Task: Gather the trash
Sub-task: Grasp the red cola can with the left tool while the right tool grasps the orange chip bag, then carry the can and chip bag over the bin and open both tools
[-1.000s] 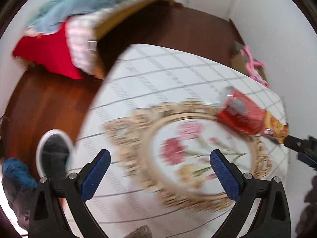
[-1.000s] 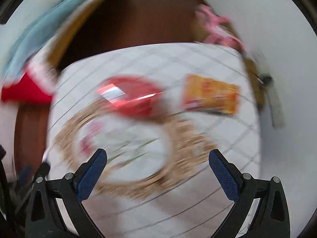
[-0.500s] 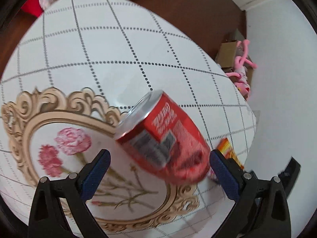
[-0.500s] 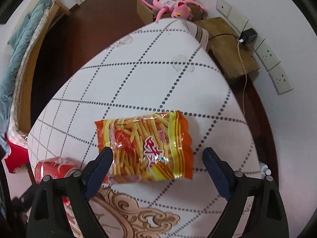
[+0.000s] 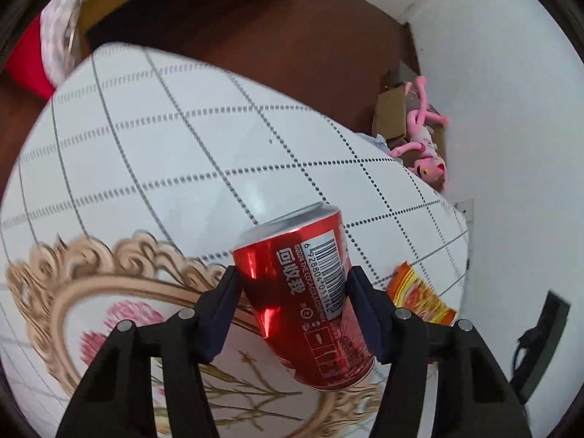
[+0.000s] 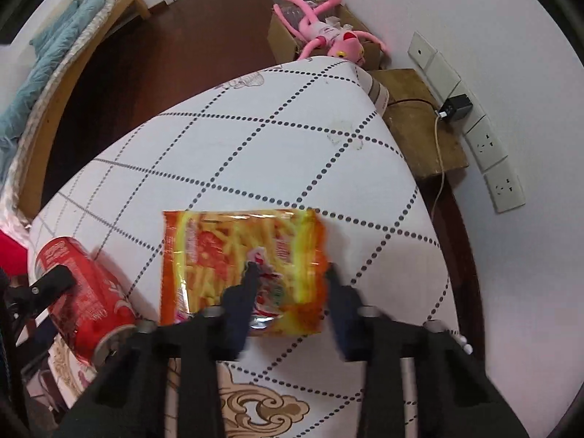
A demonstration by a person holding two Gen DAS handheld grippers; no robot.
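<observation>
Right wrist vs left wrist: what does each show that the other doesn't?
Right wrist only: the wall sockets, a black charger plugged in, the wooden side table, the bed with blue bedding, and the right hand-held gripper closing around the snack bag.

Left wrist only: the barcode side of the red can and the left hand-held gripper shut on it.

Both: can, snack bag, the checked tablecloth, the pink plush toy on its cardboard box.

Left gripper (image 5: 294,284) clamping red can (image 5: 310,299), white tablecloth (image 5: 164,153)
</observation>
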